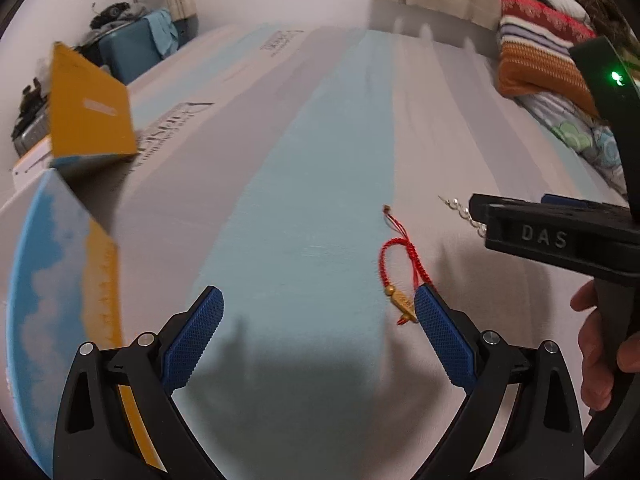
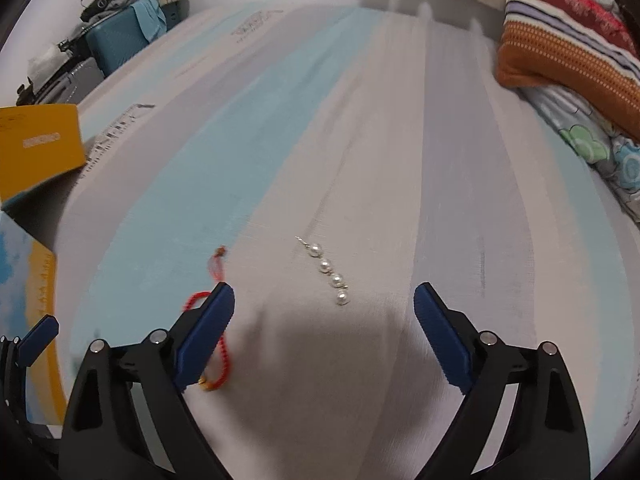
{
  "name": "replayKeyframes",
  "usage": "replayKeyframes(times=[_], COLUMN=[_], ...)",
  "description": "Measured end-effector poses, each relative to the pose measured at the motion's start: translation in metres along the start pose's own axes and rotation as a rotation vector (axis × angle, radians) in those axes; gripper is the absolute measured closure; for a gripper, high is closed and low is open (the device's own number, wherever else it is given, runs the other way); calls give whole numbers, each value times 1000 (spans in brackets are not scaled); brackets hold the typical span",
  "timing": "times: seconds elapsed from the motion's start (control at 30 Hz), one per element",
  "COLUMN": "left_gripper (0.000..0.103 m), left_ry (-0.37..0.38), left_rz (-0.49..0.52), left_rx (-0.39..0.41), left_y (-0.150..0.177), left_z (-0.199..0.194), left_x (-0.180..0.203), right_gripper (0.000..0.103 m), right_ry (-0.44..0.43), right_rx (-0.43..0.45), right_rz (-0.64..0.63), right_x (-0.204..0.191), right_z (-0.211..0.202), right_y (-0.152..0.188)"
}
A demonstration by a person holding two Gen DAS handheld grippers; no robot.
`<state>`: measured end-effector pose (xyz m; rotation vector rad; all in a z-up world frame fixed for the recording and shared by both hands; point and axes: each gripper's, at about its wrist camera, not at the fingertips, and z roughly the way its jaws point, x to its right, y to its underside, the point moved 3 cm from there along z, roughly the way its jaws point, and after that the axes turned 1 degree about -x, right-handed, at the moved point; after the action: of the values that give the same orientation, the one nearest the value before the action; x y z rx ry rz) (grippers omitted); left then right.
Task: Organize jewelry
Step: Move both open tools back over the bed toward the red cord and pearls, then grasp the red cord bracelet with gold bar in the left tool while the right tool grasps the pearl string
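Note:
A red cord bracelet with a gold charm (image 1: 400, 268) lies on the striped bed sheet (image 1: 312, 184), just beyond my left gripper's right finger. My left gripper (image 1: 318, 300) is open and empty. A pearl earring (image 2: 330, 274) with a thin hook lies ahead of my right gripper (image 2: 324, 298), which is open and empty above it. The red bracelet (image 2: 218, 332) also shows beside the right gripper's left finger. The right gripper's body (image 1: 560, 236) covers part of the pearl earring (image 1: 460, 208) in the left wrist view.
An open yellow and blue box (image 1: 88, 104) stands at the left, its lid raised; it also shows in the right wrist view (image 2: 38, 148). Folded striped blankets (image 1: 548, 52) lie at the far right. A teal suitcase (image 1: 132, 52) stands beyond the bed.

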<state>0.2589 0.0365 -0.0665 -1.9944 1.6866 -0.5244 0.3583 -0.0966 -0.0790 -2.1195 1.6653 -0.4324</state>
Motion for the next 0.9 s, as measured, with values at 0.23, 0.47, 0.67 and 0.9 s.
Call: replayKeyframes(times=[0.23,0.47,0.67,0.9], left_gripper=[9,10,19,42], left_ry=[2,7,10,21], left_rz=[18,8,35,46], left_rx=[-22,-31,-31,-31], left_y=[4,4,7,10], left_z=[30,54,59,58], left_x=[13,14,21,17], right_gripper=[26,31,38,71], right_ry=[-38,-15,3,-6], right_rx=[-35,-38,-18,-24], right_rz=[46,29,-3,-22], right_x=[17,15,8,3], right_z=[38,52,54,52], right_y=[8,10,13,11])
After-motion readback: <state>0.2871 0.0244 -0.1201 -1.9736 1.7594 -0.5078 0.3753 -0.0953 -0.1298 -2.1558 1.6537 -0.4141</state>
